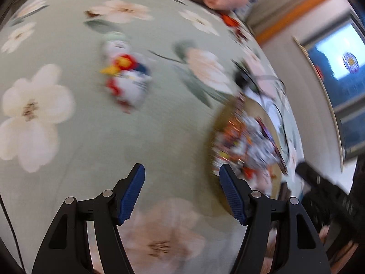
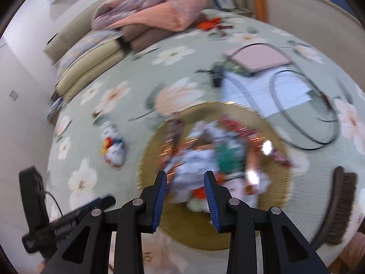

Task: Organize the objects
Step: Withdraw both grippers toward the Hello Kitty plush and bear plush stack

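One packet [image 2: 114, 148] left loose on the bedspread [image 2: 182, 52], at 9 o'clock of the tray [image 2: 194, 235] — rest looks piled in. Left gripper [image 1: 182, 194] and right gripper [image 2: 185, 197] both spread, empty.

A pale green floral rug [image 2: 182, 52] meets a beige sofa [image 2: 91, 54] under white walls [image 2: 20, 86].

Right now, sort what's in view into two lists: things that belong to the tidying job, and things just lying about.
Part of the job:
- round woven tray, heaped with packets
- loose snack packet on the floral bedspread
- left gripper and right gripper, both open, holding nothing

Just lying about:
- pink blanket
- pink board
- looped cable
- brush
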Demonstrator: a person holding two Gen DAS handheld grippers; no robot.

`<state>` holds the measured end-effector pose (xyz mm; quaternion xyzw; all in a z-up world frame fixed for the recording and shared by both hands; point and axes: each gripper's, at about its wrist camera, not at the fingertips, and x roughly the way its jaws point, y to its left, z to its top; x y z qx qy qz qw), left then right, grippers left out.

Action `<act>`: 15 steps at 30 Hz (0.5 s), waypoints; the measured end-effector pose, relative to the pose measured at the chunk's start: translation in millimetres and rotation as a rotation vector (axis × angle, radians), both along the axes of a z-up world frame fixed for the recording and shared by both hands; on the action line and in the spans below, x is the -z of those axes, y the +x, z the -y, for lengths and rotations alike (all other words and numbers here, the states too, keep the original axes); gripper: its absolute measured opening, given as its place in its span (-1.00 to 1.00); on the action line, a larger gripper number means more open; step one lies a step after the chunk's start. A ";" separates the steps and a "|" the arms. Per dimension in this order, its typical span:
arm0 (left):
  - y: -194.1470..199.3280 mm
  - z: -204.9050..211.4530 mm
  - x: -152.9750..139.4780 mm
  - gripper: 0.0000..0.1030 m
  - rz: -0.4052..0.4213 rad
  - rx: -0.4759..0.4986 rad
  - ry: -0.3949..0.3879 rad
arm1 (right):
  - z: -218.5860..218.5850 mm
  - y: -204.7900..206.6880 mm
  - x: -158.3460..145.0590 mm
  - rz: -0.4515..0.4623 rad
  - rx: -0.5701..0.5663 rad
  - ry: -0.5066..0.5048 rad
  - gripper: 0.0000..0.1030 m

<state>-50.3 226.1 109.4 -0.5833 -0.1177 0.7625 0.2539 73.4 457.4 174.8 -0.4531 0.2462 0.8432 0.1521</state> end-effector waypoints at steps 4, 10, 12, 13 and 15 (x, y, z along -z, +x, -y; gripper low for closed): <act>-30.4 36.7 -1.0 0.28 -0.019 -0.062 -0.026 | 40.9 -24.0 9.5 -0.002 -0.095 -0.073 -0.36; -104.4 74.5 1.9 0.65 0.004 -0.178 0.083 | 105.2 -79.4 32.3 -0.012 -0.228 -0.164 0.05; -127.6 78.4 13.0 0.88 0.055 -0.196 0.132 | 120.8 -102.8 44.2 -0.024 -0.249 -0.175 0.13; -139.0 77.2 18.6 0.88 0.070 -0.195 0.160 | 125.5 -113.0 50.0 -0.035 -0.260 -0.189 0.13; -162.5 74.5 30.5 0.88 0.080 -0.212 0.145 | 132.4 -136.9 65.7 -0.055 -0.267 -0.203 0.14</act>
